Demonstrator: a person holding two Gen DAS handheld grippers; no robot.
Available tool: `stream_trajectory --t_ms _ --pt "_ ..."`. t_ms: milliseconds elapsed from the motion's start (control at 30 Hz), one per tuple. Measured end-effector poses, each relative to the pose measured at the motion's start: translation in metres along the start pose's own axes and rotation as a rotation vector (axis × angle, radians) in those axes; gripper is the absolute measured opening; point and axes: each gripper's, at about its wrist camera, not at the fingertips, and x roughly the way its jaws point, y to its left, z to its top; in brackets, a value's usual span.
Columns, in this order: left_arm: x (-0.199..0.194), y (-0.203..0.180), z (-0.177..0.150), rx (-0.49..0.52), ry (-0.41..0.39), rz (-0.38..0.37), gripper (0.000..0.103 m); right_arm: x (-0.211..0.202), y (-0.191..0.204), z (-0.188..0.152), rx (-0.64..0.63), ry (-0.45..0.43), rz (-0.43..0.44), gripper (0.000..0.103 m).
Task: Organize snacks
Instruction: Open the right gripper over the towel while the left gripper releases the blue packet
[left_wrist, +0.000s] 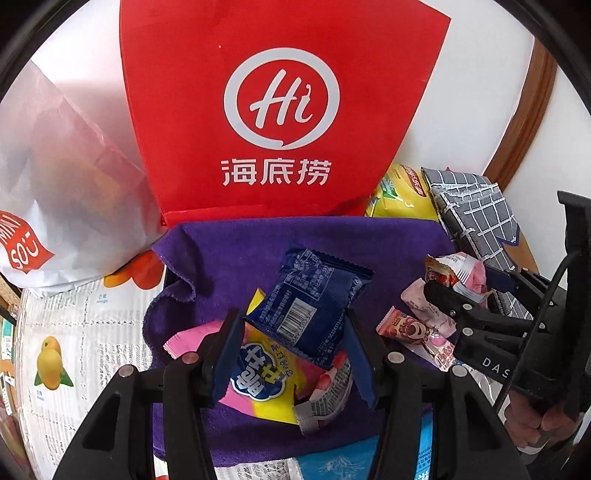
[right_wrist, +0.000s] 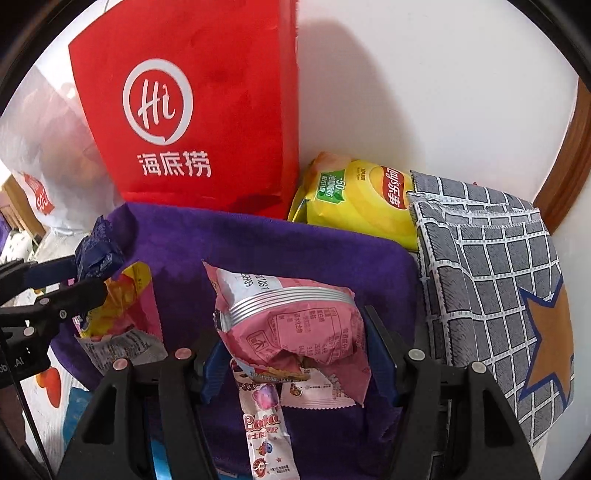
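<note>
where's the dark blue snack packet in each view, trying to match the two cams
Left wrist view: the dark blue snack packet sits at centre, barcode side up, between the left claw fingers, on the purple towel.
Right wrist view: the packet is at the far left edge, crumpled, held at the left claw's tip.
Shared landmark: the red Hi bag standing behind the towel.

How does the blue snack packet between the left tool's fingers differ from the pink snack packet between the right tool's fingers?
The blue packet is dark blue with a barcode showing; the pink packet is pink with a silver ribbed seal. The blue packet looks flatter, while the pink packet is puffed and crumpled. The left tool holds the blue one, the right tool the pink one. Both sit above the purple cloth.
</note>
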Motion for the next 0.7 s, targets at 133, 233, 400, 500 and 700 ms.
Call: stream_trajectory --t_ms 133,233,400,500,700 --pt "0.002 0.0 -0.001 -0.005 0.007 -0.012 0.053 0.001 -0.001 0.0 0.001 0.006 -0.011 0.07" --pt "0.004 -0.001 -0.001 -0.003 0.011 -0.009 0.053 0.001 -0.003 0.0 0.009 0.001 -0.03 0.08" --pt "0.005 -0.001 -0.001 -0.004 0.013 -0.008 0.053 -0.005 -0.004 0.0 0.016 -0.012 -0.04 0.084" --pt "0.006 0.0 -0.001 -0.011 0.016 -0.02 0.053 -0.008 -0.004 0.001 0.021 -0.023 -0.037 0.084" --pt "0.006 0.0 0.0 -0.017 0.027 -0.029 0.071 -0.017 -0.009 0.004 0.041 -0.042 -0.041 0.084"
